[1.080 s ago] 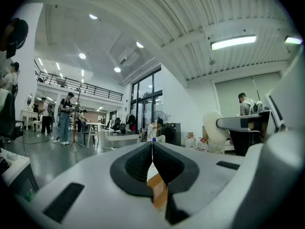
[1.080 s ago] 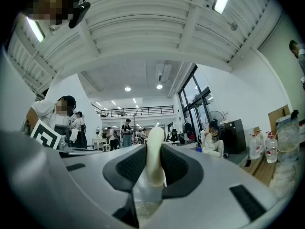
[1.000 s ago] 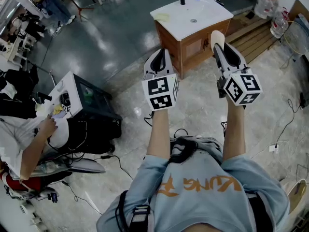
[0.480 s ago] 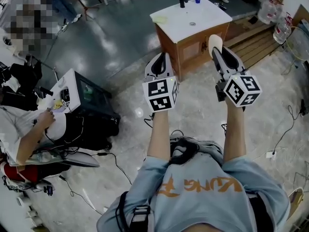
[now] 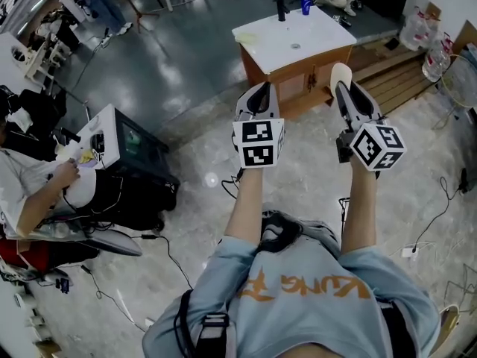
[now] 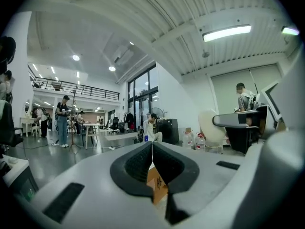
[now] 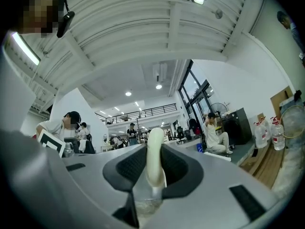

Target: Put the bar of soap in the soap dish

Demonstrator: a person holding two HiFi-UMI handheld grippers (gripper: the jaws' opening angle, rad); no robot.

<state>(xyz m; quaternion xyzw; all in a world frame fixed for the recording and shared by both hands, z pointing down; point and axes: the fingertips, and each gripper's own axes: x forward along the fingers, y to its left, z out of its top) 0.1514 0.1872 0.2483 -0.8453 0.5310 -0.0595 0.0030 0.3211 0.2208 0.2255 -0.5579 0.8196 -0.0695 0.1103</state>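
A cream bar of soap [image 5: 340,71] stands on edge between the jaws of my right gripper [image 5: 343,88], which is shut on it and held in the air in front of the person. In the right gripper view the soap [image 7: 155,162] fills the gap in my right gripper [image 7: 155,147]. My left gripper [image 5: 261,89] is level with it to the left, shut with nothing in it; its jaws meet in the left gripper view [image 6: 152,146]. Ahead stands a wooden cabinet with a white sink top [image 5: 322,30]. A pale yellowish item [image 5: 248,39], possibly the soap dish, lies on its left corner.
A black faucet [image 5: 281,7] and a blue bottle [image 5: 305,4] stand at the back of the sink top. A black unit with a white top [image 5: 123,146] and a seated person [image 5: 33,192] are at the left. Cables cross the floor. Wooden pallets [image 5: 395,69] and water jugs [image 5: 417,27] are at the right.
The view has shifted slightly and the left gripper has drifted a little to the right. The right gripper still holds the soap in about the same place.
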